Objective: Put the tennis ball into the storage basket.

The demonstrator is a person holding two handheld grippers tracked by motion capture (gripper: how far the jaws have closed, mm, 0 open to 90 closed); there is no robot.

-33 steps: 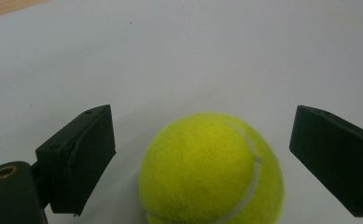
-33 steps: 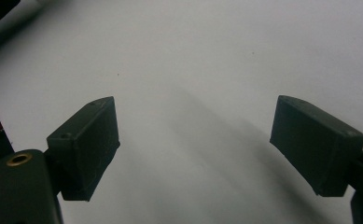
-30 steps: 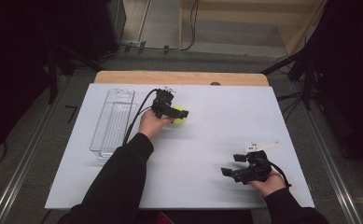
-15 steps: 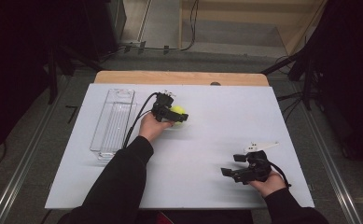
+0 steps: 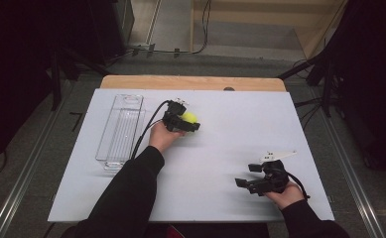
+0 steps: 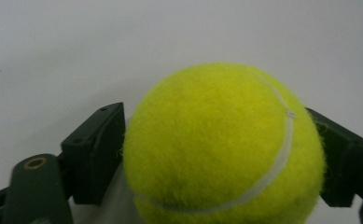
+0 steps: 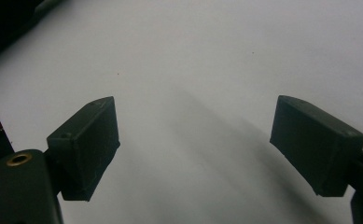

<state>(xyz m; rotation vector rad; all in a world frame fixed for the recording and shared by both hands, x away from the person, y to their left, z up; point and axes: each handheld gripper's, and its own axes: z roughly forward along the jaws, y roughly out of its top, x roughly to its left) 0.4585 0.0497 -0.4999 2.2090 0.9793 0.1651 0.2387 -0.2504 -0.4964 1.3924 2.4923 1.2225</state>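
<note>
Gripping the tennis ball (image 6: pixel 223 144), the left claw (image 5: pixel 184 124) has just been closing and is now clamped; next, lift toward the clear bin (image 5: pixel 121 130). Right claw (image 5: pixel 252 174) gapes idle.

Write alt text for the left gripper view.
A yellow tennis ball sits clamped in the left claw, whose two black jaws have just closed against its sides. Behind it lies the plain white table.
</note>
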